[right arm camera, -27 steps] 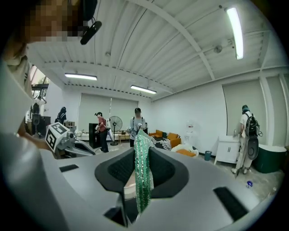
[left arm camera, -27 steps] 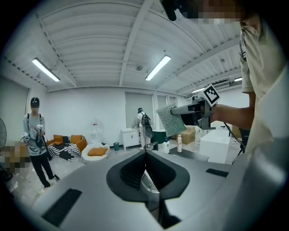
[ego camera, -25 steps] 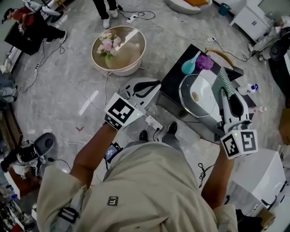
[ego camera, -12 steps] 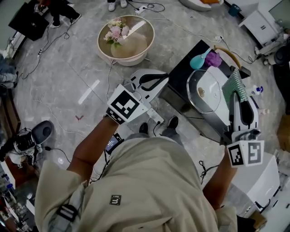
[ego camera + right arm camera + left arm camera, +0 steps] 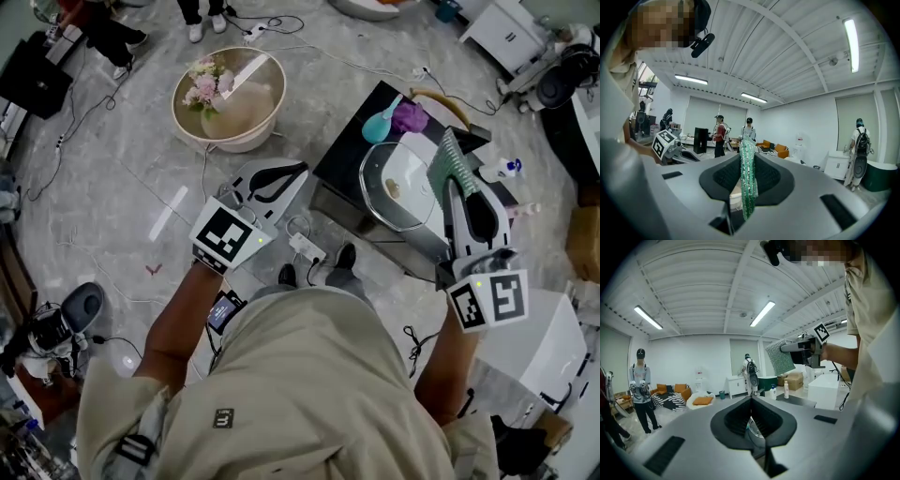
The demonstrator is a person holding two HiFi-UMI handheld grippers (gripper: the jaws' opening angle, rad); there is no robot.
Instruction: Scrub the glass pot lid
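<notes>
Right tool nudged left, pinching green pad over clear, knobbed glass lid; left tool pressed together.

Right rim of glass pot lid hidden behind scrub pad; bottle label unreadable.

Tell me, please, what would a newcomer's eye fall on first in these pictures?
The green scrubbing pad stands out first, clamped on edge in the right gripper by the right edge of the glass pot lid, which lies on the dark table at right. Next comes the round beige table with pink flowers at upper left, beyond the left gripper, which is shut and holds nothing.
</notes>
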